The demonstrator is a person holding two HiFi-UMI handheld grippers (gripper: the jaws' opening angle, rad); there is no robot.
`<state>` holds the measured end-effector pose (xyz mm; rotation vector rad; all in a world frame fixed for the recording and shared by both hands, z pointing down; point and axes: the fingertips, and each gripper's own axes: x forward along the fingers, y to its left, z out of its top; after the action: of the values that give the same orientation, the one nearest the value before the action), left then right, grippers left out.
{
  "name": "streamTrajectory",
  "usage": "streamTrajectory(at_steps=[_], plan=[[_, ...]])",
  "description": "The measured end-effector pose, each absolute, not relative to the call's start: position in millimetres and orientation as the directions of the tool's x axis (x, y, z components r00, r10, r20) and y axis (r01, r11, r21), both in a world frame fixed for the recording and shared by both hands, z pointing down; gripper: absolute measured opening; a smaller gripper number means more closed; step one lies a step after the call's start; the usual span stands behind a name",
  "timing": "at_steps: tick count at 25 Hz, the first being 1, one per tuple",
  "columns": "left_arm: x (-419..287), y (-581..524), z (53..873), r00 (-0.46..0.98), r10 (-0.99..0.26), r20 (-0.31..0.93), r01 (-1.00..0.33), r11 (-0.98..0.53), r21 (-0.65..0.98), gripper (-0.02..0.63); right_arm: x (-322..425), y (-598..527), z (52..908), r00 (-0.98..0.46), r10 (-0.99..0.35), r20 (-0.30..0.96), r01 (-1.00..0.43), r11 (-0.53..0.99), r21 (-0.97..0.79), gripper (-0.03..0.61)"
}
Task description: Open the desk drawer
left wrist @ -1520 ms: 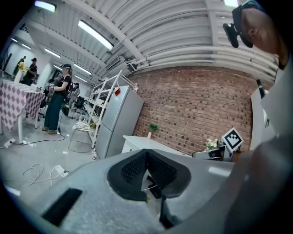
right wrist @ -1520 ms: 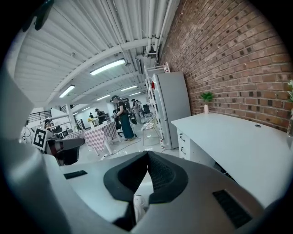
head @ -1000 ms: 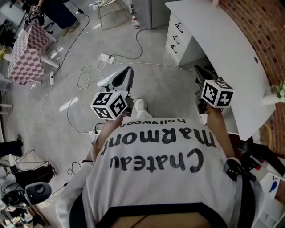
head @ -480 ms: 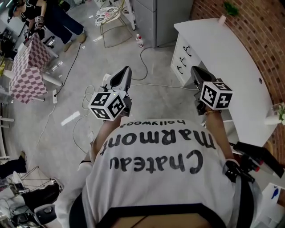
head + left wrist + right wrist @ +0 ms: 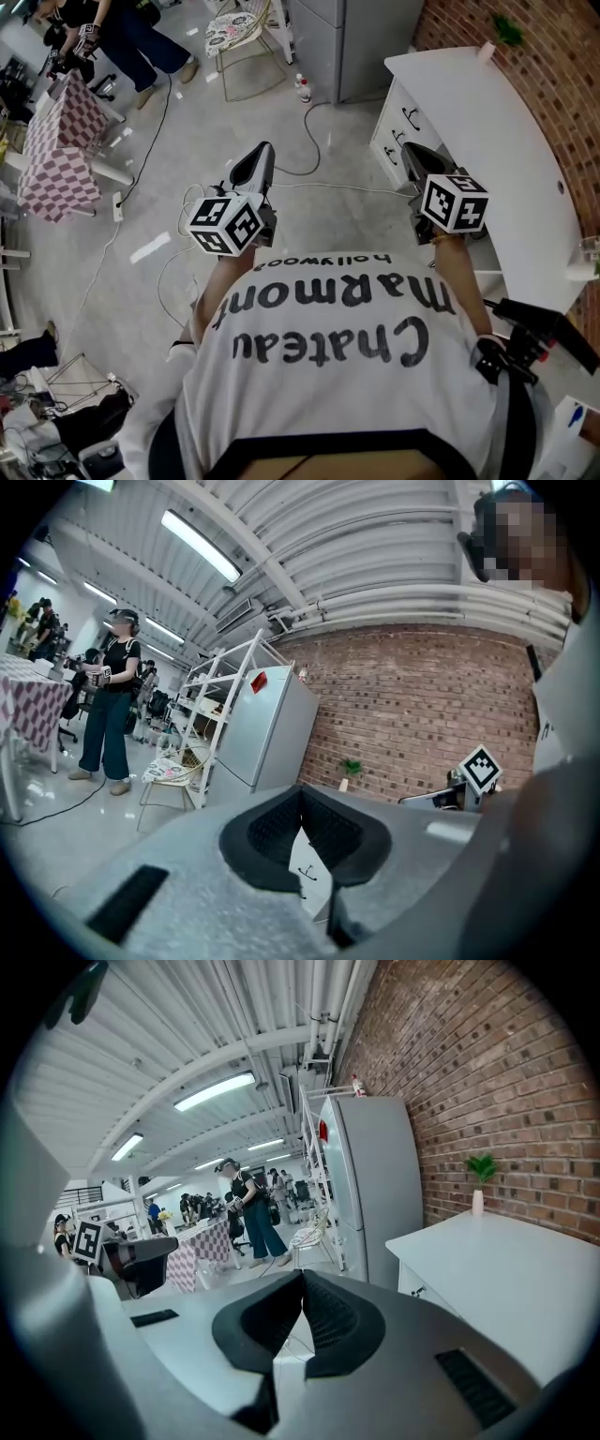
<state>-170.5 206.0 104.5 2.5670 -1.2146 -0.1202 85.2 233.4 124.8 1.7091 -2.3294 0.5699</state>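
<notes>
Left gripper (image 5: pixel 302 794): jaws together, nothing between them
Desk (image 5: pixel 307 857): white, seen through the gap below the pads
Fridge (image 5: pixel 267 728): against brick wall (image 5: pixel 422 705)
Person (image 5: pixel 111 700): standing, far left

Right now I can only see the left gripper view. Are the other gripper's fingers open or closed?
Observer: The right gripper has its fingers closed together, nothing between them.
Operator: Is it touching the drawers yet?
Observer: No. In the right gripper view the drawers sit ahead and to the right, clear of it.
Operator: Anything on the floor there?
Observer: The head view shows a white cable lying across the floor before the desk.
</notes>
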Motion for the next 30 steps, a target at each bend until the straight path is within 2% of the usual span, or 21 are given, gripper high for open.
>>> streamTrajectory(at_steps=[12,17,25,30], plan=[[-194.2,184.3,126.3,0.599,-0.793,0.114,-0.777,-0.541,0.323,0.015,73.6,188.4,158.4,-0.351,-0.827,0.439,-0.933,0.269,-0.240,0.014],[-196.7,171.4,136.9,0.594,-0.793,0.137,-0.777,-0.521,0.353,0.015,65.2,179.9,165.1,-0.356,-0.810,0.465,-0.934,0.298,-0.196,0.014],[-146.4,134.9,145.7,0.634,-0.759,0.147,-0.748,-0.555,0.363,0.015,118.1,160.2,184.9,-0.323,-0.810,0.490,-0.937,0.199,-0.288,0.014],[-119.0,79.3,135.6,0.613,-0.778,0.137,-0.759,-0.533,0.374,0.015,155.5,100.3,175.3,-0.328,-0.813,0.480,-0.937,0.216,-0.274,0.014]])
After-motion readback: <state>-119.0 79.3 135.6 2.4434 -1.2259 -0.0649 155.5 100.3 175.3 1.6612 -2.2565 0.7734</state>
